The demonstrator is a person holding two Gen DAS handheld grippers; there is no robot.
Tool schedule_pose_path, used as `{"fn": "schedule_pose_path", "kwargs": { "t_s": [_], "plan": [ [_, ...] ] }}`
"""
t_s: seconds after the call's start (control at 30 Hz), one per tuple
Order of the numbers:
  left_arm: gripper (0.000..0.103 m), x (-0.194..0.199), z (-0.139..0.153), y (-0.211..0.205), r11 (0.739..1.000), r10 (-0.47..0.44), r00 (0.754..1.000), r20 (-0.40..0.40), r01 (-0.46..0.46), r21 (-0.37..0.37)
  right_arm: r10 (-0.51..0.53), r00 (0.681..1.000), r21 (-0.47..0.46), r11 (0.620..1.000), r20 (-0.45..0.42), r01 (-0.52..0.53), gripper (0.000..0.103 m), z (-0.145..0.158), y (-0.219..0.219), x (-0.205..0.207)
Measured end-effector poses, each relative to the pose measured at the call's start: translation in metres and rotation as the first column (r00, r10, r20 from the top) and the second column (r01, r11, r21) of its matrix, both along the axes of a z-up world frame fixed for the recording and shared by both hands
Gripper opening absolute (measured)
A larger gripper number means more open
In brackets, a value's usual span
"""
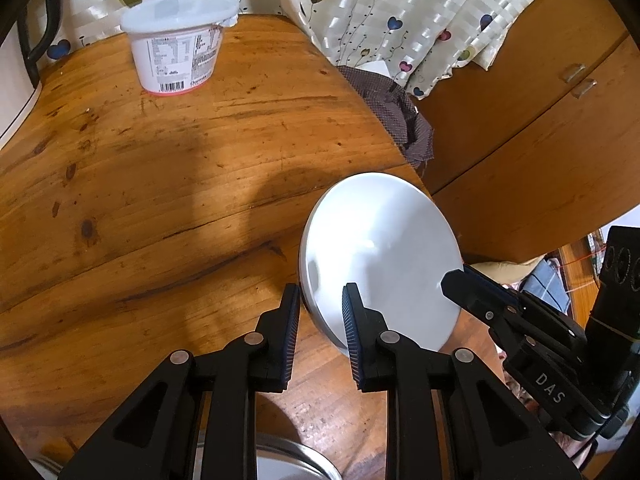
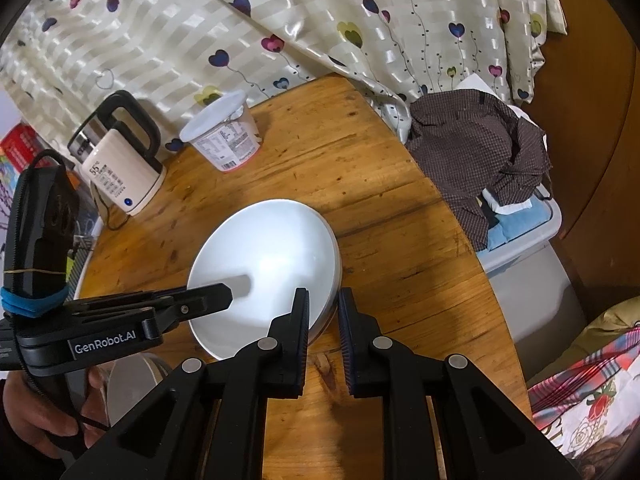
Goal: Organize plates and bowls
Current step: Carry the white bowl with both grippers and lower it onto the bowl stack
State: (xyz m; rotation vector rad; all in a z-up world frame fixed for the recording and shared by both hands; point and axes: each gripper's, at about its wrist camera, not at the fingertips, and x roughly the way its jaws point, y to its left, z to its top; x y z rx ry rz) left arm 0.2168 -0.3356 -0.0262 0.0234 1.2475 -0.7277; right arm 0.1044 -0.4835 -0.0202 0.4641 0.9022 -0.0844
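A white bowl is held above the round wooden table, its open side tilted toward the cameras. My left gripper is shut on its left rim, one finger inside and one outside. My right gripper is shut on the opposite rim of the same bowl. Each gripper shows in the other's view: the right gripper's fingertip touches the bowl's right edge, the left gripper's fingertip reaches over its left edge. A steel bowl lies below, at the bottom of the left wrist view.
A white lidded plastic tub stands at the table's far side, beside an electric kettle. A brown checked cloth drapes over a plastic bin beside the table. A heart-patterned curtain hangs behind, and a wooden cabinet stands right.
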Motion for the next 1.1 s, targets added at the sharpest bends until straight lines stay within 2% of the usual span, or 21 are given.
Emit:
{"fn": "schedule_pose_path", "kwargs": {
  "t_s": [0.37, 1.1],
  "plan": [
    [0.023, -0.014, 0.019, 0.017, 1.0, 0.011, 1.0, 0.02, -0.011, -0.015, 0.02, 0.999, -0.014, 1.0, 0.035, -0.019, 0.015, 0.023, 0.01, -0.01],
    [0.023, -0.048, 0.061, 0.074, 0.997, 0.076, 0.993, 0.091, -0.073, -0.033, 0.092, 0.991, -0.039, 0.995, 0.094, -0.089, 0.015, 0.063, 0.064, -0.03]
  ]
}}
